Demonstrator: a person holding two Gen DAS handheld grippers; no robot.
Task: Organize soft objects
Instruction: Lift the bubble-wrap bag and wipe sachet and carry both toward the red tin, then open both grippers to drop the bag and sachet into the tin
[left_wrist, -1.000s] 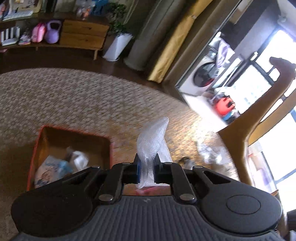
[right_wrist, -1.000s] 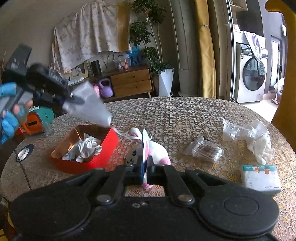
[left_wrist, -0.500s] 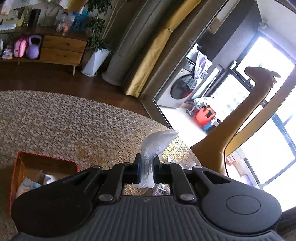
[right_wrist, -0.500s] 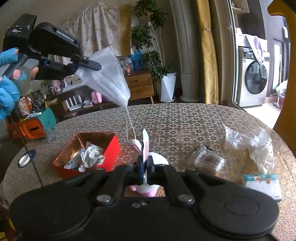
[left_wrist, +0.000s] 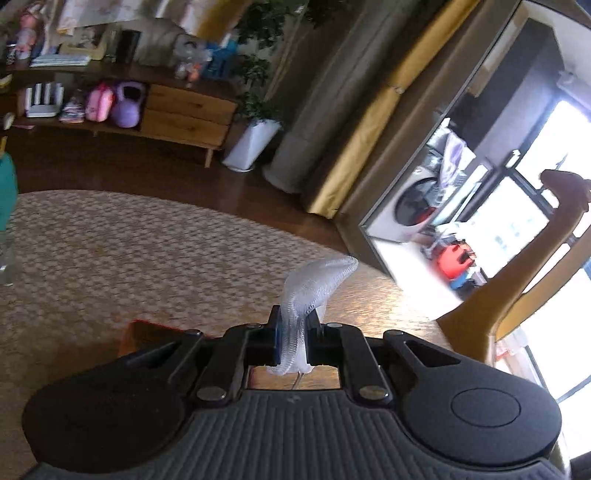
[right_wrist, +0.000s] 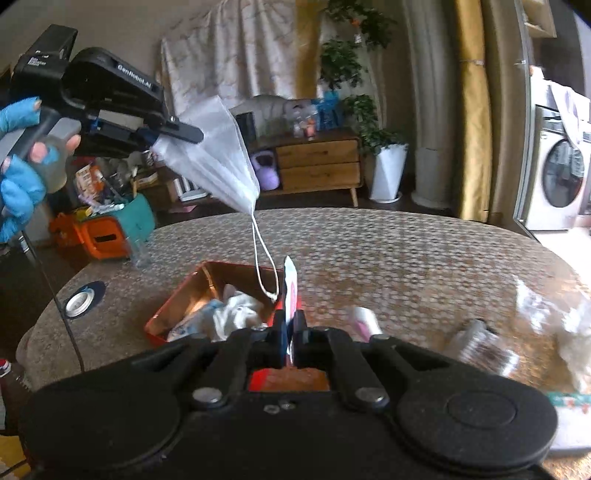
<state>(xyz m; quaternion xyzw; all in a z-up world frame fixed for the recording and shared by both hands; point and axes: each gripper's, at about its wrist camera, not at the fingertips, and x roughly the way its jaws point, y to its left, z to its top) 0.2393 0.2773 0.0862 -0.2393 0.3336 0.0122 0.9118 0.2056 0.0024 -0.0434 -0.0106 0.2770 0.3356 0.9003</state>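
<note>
Since half a second ago we have carried the right gripper (right_wrist: 291, 334) leftward, so the red box (right_wrist: 177, 300) now sits straight ahead of it and the plush toy (right_wrist: 364, 322) has slid off to its right, blurred. Our left gripper (right_wrist: 173, 137) has come a little lower and nearer the box, its view tilting back toward the sideboard (left_wrist: 186, 114).

We hold the white face mask (right_wrist: 212, 162) clenched by one end between the left fingers (right_wrist: 184, 133), well above the counter (right_wrist: 406, 254). Its long axis slopes from upper left down to lower right, the pleats fanning out and then gathering at the low corner. From that corner the ear loop (right_wrist: 264, 264) hangs straight down, and its bottom lies over the box's far right corner; we cannot tell whether it touches the rim. In the left wrist view the mask (left_wrist: 314, 291) rises from the fingers and curls over to the right.

Our right fingers are shut on a thin white and pink strip (right_wrist: 290, 291) that stands upright; we cannot tell what it belongs to. White crumpled cloth (right_wrist: 236, 314) lies inside the box.
</note>
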